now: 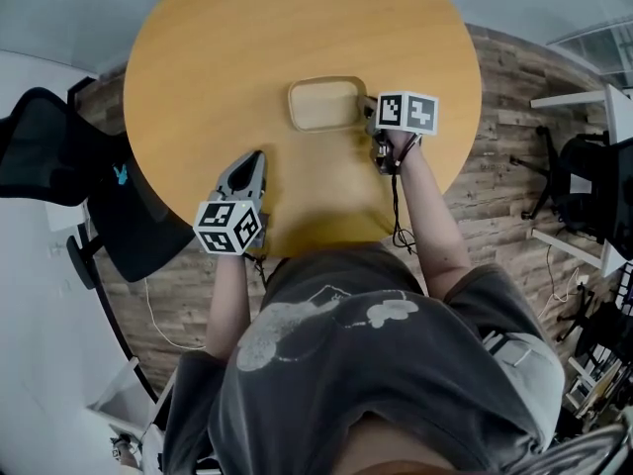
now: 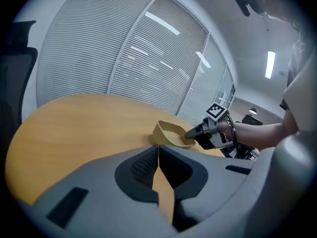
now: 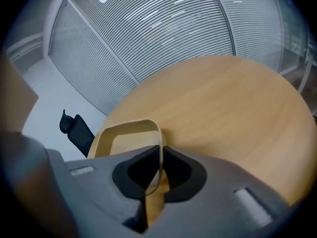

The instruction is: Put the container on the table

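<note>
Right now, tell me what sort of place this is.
Likely an office meeting room: a round wooden table, full-height slatted blinds along the walls, and a black office chair beside the table.

Round table (image 1: 297,28), light wood top. Floor (image 1: 495,166): grey-brown wood planks. Black office chair (image 1: 45,151) just beside the table's left edge; second dark chair (image 1: 598,181) well apart, right. Glazed partition walls with horizontal blinds (image 2: 124,48). Ceiling strip light (image 2: 270,63), lit.

shallow tan container (image 1: 324,103) upright on round table (image 1: 208,57).
</note>
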Demonstrator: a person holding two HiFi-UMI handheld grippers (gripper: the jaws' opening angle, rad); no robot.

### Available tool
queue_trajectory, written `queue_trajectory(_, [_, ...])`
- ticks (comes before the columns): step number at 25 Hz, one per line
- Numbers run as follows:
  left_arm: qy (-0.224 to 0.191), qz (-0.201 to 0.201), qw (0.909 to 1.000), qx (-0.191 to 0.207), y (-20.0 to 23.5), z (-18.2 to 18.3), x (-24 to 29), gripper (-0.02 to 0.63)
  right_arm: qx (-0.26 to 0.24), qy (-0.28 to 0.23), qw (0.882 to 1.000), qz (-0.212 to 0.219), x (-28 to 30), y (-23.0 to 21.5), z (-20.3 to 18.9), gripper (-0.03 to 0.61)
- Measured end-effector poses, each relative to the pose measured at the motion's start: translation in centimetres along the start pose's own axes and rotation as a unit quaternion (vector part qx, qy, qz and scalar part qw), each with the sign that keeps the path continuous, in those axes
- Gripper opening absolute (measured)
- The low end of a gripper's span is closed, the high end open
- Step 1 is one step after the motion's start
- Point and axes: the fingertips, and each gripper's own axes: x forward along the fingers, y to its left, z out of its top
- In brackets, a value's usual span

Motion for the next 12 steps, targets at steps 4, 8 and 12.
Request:
queue_trajectory(4, [0.003,-0.001,1.0000,-0.003,0.6,0.0,0.4,0.000,-0.005,0.012,1.000,-0.004,1.3,0.0,0.3,0.018])
queue_trajectory(8, [-0.001,-0.007,1.0000,-0.006,0.3,0.3,0.8,0.000,-0.009,0.018,1.000,-0.011,2.1,-0.1,0.5,0.018])
queue_trajectory(12, [0.005,-0.007,1.0000,-0.004,0.4,0.1,1.2,0.000,-0.007,0.017,1.000,-0.013,2.6,0.0,0.7,0.020])
